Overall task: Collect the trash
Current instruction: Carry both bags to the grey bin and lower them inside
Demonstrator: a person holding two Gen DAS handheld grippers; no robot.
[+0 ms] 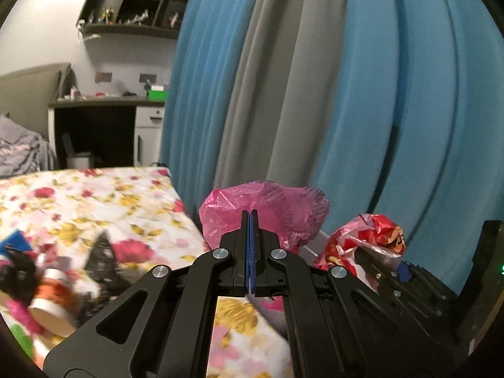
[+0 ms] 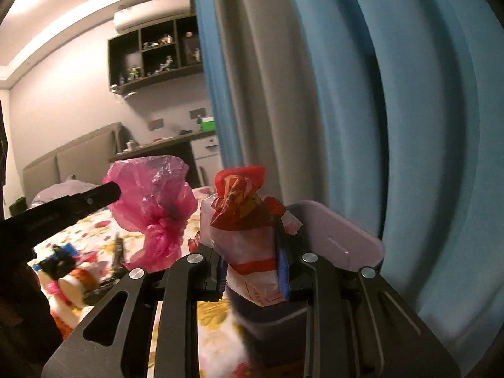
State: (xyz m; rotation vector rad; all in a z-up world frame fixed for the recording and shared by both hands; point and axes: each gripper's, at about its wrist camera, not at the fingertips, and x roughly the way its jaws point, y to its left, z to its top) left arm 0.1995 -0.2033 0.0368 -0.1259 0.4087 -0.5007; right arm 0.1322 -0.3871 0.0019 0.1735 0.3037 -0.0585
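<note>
My left gripper is shut on a pink plastic bag and holds it in the air above the bed's edge; the bag also shows in the right wrist view. My right gripper is shut on a crumpled red and white wrapper, held over a lilac bin. The wrapper also shows in the left wrist view, right of the pink bag. More trash lies on the floral bedsheet: a paper cup and a black wrapper.
Blue and grey curtains hang close behind the bin. A desk and wall shelves stand at the far left. A grey headboard is behind the bed.
</note>
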